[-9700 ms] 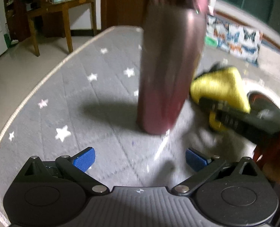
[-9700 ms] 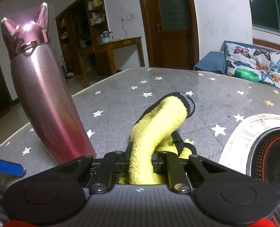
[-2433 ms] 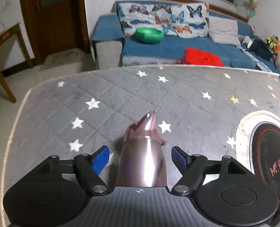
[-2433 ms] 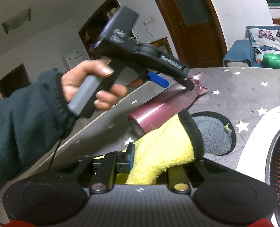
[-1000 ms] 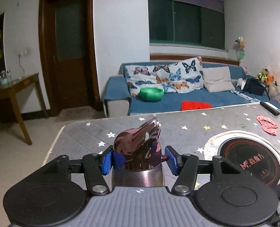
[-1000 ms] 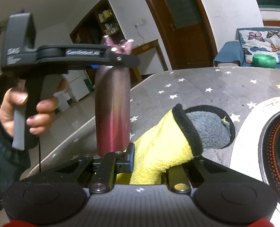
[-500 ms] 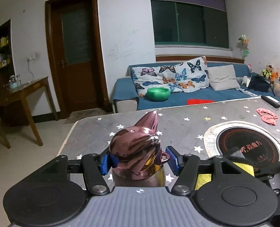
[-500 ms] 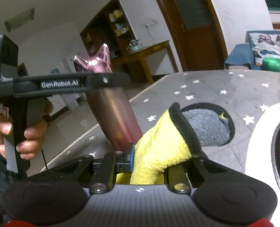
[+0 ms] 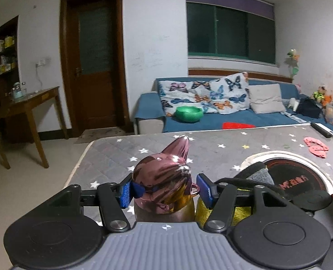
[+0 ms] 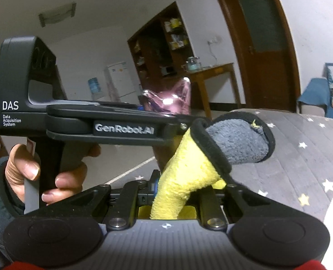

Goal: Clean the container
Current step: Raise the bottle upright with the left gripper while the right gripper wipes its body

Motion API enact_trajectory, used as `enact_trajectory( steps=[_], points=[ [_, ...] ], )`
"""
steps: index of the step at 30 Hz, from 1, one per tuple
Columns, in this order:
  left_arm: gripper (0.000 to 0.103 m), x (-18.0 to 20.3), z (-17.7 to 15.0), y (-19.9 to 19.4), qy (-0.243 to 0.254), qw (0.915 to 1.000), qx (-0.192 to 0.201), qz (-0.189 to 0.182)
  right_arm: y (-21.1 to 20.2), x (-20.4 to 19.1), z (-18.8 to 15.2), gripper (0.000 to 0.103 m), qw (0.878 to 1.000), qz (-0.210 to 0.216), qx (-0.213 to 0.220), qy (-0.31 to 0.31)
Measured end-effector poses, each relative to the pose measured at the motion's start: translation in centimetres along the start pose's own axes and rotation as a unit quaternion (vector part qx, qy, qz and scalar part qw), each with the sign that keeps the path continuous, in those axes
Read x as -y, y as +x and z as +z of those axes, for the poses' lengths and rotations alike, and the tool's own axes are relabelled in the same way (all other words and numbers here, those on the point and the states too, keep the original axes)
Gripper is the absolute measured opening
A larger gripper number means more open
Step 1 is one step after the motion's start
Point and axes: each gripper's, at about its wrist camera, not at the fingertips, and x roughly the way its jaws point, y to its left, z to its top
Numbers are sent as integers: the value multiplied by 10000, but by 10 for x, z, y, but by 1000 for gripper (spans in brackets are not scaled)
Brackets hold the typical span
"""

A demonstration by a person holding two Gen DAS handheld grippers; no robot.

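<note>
Cloth (image 10: 184, 175) now against gripped bottle (image 9: 164, 186)

Glossy pink metal bottle (image 9: 164, 180); fluffy yellow-grey cloth (image 10: 189, 168); quilted matt fabric over bench (image 9: 211, 148); matt black plastic left gripper (image 9: 164, 191).

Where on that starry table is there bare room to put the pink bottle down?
The grey cloth is bare beyond the bottle, between the table's left edge and the round cooktop. The right side is crowded: cooktop, yellow cloth, red shapes and remote.
</note>
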Motion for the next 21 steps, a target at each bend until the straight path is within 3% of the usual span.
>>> enact_trajectory(
  steps=[14,21],
  points=[
    [60,0,-1,-1,111,9999,43,-84,25,15,-31,12,9984,124,-505,223],
    [61,5,-5,-1,146,9999,4,81,37,34,-44,12,9947,-165,-738,695]
  ],
)
